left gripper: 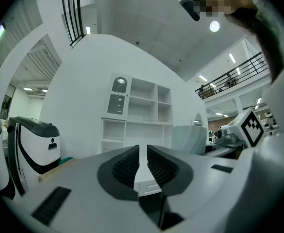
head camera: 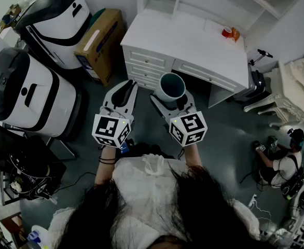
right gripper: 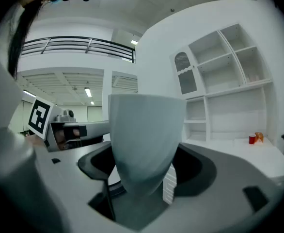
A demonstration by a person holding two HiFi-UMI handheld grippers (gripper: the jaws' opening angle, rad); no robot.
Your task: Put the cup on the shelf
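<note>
My right gripper [head camera: 171,95] is shut on a pale blue-grey cup [head camera: 171,86], held upright in front of the white desk [head camera: 193,45]. In the right gripper view the cup [right gripper: 144,144] fills the space between the jaws, which stand wide around it. My left gripper [head camera: 125,91] hangs beside it to the left, shut with nothing between its fingers [left gripper: 143,166]. The white shelf unit [right gripper: 224,76] rises over the back of the desk, with open compartments. In the left gripper view the shelf unit [left gripper: 137,110] stands straight ahead and the cup [left gripper: 190,139] shows at the right.
A small red and orange object [head camera: 230,33] sits on the desk near the back right. Two large white machines [head camera: 27,87] and a cardboard box [head camera: 100,43] stand at the left. A person [head camera: 284,165] sits on the floor at the right, near a white chair [head camera: 279,100].
</note>
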